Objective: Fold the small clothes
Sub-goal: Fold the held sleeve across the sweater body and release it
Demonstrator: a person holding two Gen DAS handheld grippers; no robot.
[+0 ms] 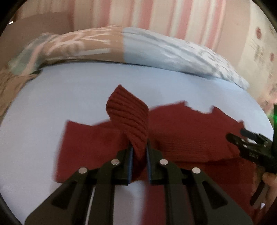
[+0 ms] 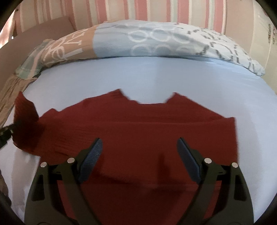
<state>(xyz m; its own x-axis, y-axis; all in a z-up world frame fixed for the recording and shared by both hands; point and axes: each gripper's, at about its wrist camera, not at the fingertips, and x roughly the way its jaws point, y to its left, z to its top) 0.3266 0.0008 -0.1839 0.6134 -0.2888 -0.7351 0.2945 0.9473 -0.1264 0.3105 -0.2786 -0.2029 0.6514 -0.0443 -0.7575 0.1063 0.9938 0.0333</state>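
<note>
Garment: dark red knit sweater (image 2: 138,124), spread flat on a bed's pale blue sheet (image 2: 138,76), neckline toward the patterned duvet (image 2: 155,41) bunched beyond it. Ribbed cuff (image 1: 129,117) of one sleeve lifted off the sweater body, standing upright. Left claw (image 1: 139,155): pressed together, pinching that cuff. Right claw (image 2: 139,152): spread wide above the sweater's middle, nothing between its pads (image 2: 90,159). Striped pink wall (image 2: 138,10) behind the duvet.
</note>
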